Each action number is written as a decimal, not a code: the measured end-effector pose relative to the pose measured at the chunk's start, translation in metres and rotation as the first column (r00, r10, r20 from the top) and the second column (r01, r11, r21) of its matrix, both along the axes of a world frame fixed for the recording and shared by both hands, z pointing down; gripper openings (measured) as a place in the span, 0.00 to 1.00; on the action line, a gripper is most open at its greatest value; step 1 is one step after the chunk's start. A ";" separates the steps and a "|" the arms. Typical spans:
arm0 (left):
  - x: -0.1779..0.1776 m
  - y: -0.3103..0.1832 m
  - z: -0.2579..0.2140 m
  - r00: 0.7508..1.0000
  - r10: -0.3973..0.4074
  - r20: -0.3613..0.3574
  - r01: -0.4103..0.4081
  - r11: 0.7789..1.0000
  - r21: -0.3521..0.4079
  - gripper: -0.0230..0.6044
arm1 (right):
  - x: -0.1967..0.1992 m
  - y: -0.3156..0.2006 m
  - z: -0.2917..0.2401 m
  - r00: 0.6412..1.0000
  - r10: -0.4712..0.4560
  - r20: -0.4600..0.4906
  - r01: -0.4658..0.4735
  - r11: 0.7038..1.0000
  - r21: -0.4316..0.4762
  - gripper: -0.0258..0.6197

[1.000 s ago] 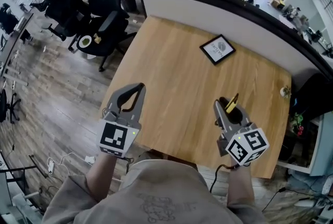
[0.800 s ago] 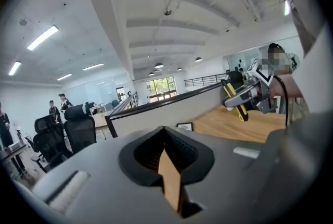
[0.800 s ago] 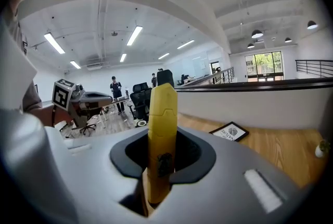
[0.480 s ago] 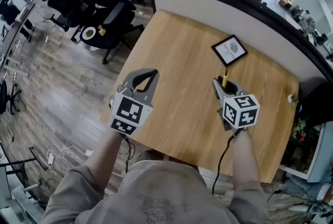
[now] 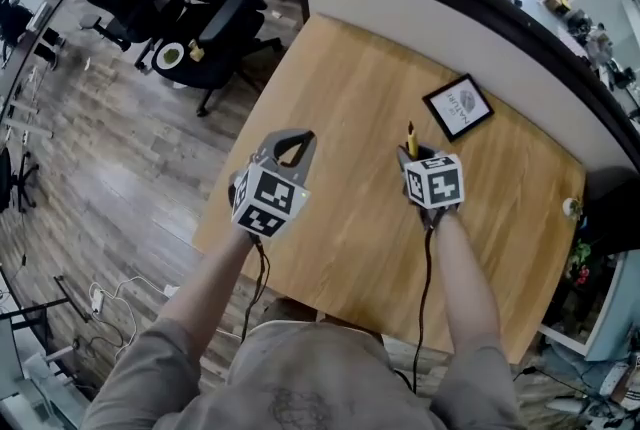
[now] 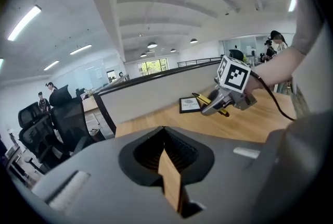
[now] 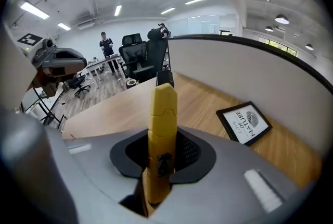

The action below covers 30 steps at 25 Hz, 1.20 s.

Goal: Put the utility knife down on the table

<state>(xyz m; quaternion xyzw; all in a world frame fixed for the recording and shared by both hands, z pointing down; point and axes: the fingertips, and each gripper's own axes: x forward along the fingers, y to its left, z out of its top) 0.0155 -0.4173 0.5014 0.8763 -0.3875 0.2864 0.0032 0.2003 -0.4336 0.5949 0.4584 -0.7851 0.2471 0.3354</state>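
Wooden table [image 5: 350,98], framed picture [image 5: 458,107]: nearby, right gripper [image 5: 414,154] clamps yellow utility knife [image 7: 161,129]; left gripper [image 5: 298,136] closed, empty; office chairs [image 5: 205,3] opposite.

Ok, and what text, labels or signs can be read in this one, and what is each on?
"OF NATURE": white card in the black-framed picture lying on the light wooden table. A smaller word before it, perhaps "LOVE", is unsure.
Dark sticker on the yellow utility knife: too blurred to read.
Left marker cube and right marker cube: black-and-white square patterns, no words.
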 end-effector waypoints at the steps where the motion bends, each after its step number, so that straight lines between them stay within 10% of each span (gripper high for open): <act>1: -0.002 -0.004 0.008 1.000 -0.002 0.000 0.002 1.000 -0.011 0.04 | -0.003 -0.004 0.008 1.000 -0.006 -0.009 0.006 1.000 -0.014 0.16; 16: -0.014 -0.016 0.131 0.999 0.029 0.033 -0.025 0.994 -0.106 0.04 | -0.002 -0.018 0.121 0.996 0.025 -0.089 -0.042 0.980 -0.192 0.16; 30: -0.021 0.000 0.146 1.000 -0.008 0.029 0.012 0.987 -0.163 0.04 | -0.006 -0.008 0.130 0.999 0.039 -0.017 -0.042 0.982 -0.185 0.21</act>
